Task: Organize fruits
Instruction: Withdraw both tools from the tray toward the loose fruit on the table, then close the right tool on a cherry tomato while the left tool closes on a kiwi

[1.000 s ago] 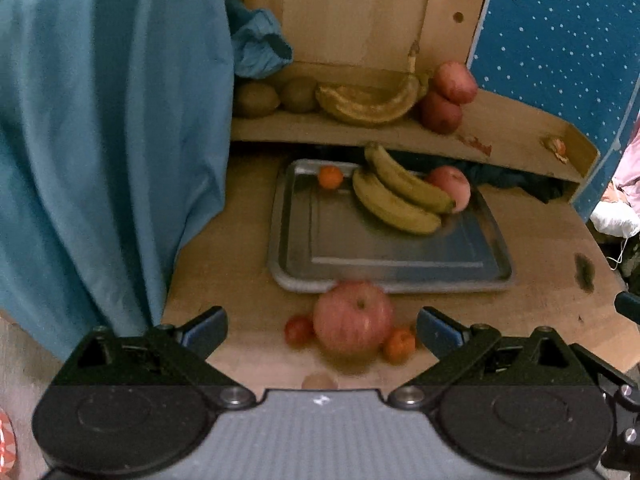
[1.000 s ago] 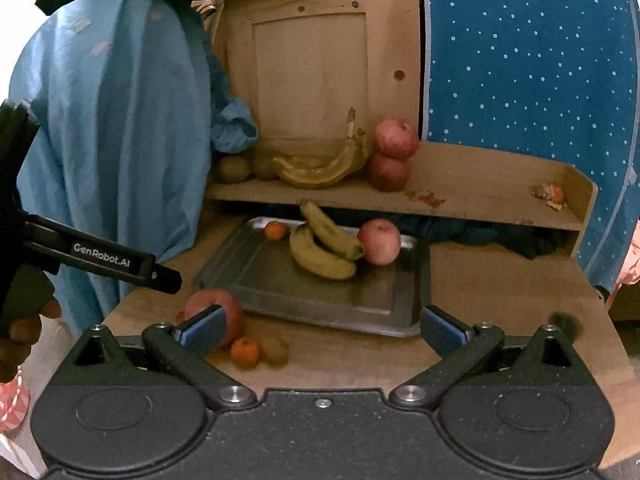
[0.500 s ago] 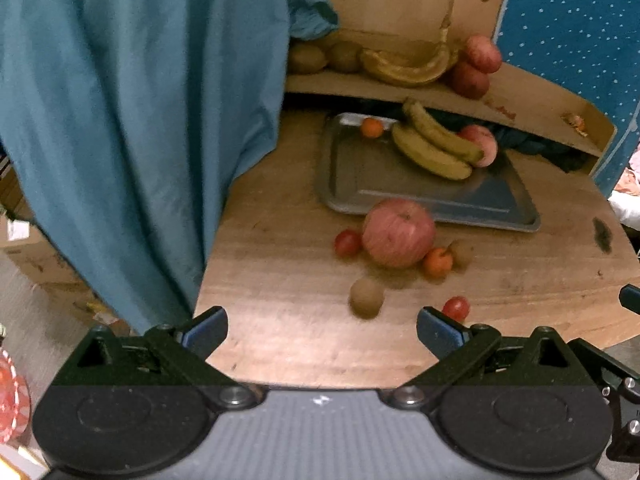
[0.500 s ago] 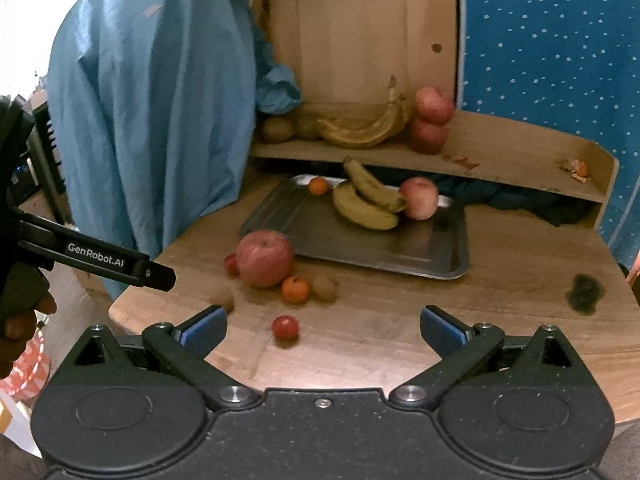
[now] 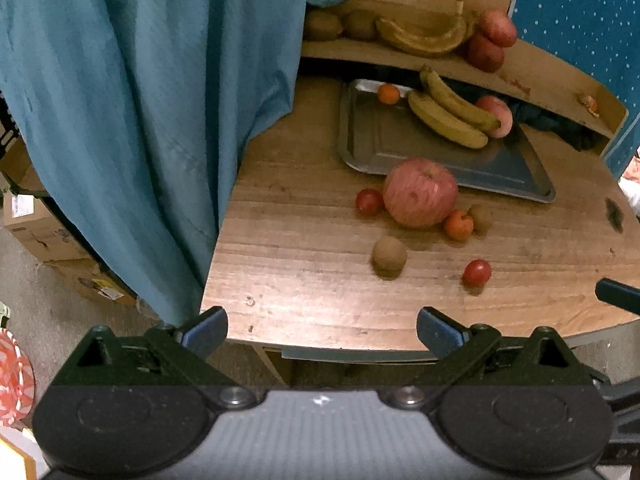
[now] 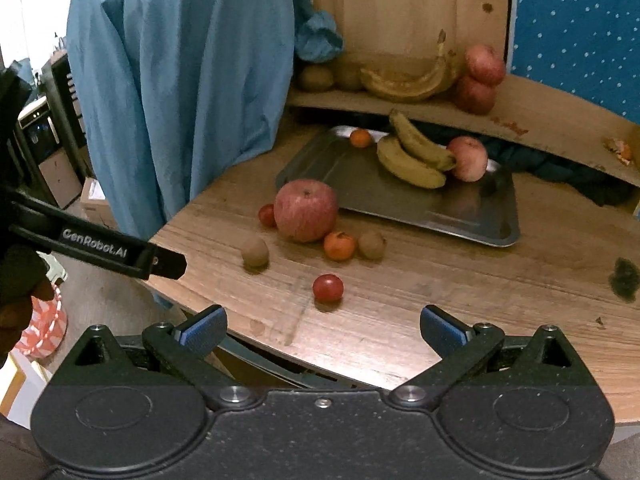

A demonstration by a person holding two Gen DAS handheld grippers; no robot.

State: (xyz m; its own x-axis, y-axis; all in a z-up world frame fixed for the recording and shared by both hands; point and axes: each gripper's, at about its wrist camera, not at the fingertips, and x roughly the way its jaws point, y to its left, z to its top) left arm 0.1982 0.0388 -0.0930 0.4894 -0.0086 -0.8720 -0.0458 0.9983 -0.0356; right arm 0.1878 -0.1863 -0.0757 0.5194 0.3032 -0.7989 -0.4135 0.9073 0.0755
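Observation:
A metal tray on the round wooden table holds two bananas, a pink apple and a small orange. In front of the tray lie a big apple, two red tomatoes, an orange fruit and two kiwis. My left gripper is open and empty, held back over the table's near edge. My right gripper is likewise open and empty.
A wooden shelf behind the tray carries kiwis, an old banana bunch and two red apples. Blue cloth hangs at the left. The left tool's arm reaches in from the left. Boxes sit on the floor.
Both grippers have pulled back and up from the table, so the loose fruits and the table's front edge now show farther away. Nothing was grasped.

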